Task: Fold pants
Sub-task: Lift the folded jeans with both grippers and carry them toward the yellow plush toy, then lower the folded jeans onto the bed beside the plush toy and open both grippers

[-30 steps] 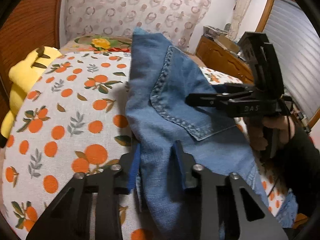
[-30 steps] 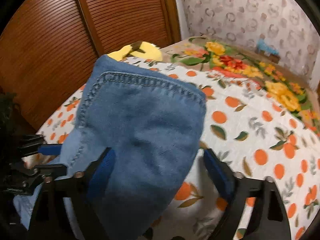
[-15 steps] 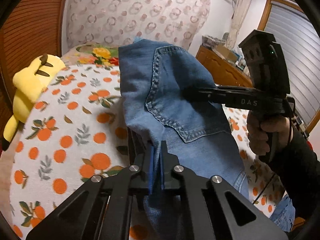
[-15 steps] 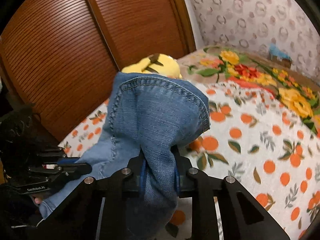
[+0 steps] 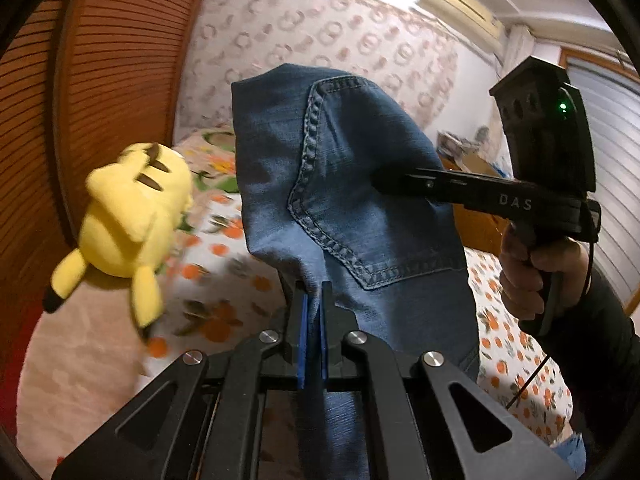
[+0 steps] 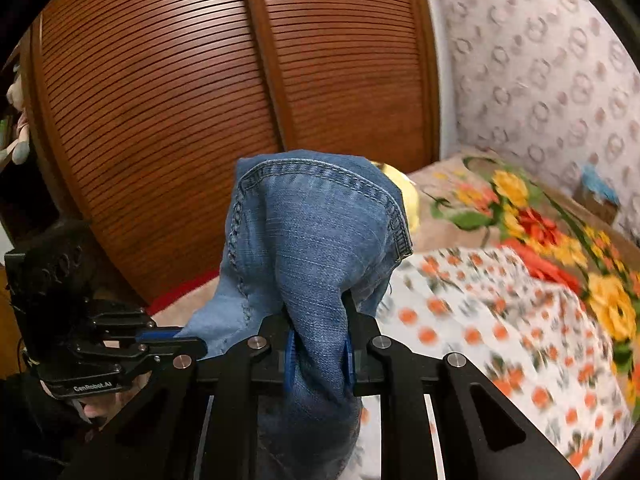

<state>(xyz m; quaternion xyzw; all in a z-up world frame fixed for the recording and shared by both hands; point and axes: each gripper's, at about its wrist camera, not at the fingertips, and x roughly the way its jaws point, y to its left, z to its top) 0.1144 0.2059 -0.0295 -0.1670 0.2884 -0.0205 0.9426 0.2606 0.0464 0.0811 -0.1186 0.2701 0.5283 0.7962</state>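
Blue denim fills the middle of both views: the pants [image 5: 360,208] hang in the air above the bed [image 5: 224,304], lifted clear of the orange-print sheet [image 6: 500,340]. At far left in the left wrist view a slatted wooden door [image 5: 100,100] stands behind a yellow plush toy [image 5: 132,224] lying on the bed. The left gripper [image 5: 314,300] is fully closed, its blue pads pinching a thin edge of the pants. Further right, a stitched back pocket [image 5: 360,216] faces the camera. The right gripper [image 6: 318,316] has just been closing and now clamps a thick bunched fold of the denim between its pads. A hand [image 5: 536,268] grips its handle at far right.
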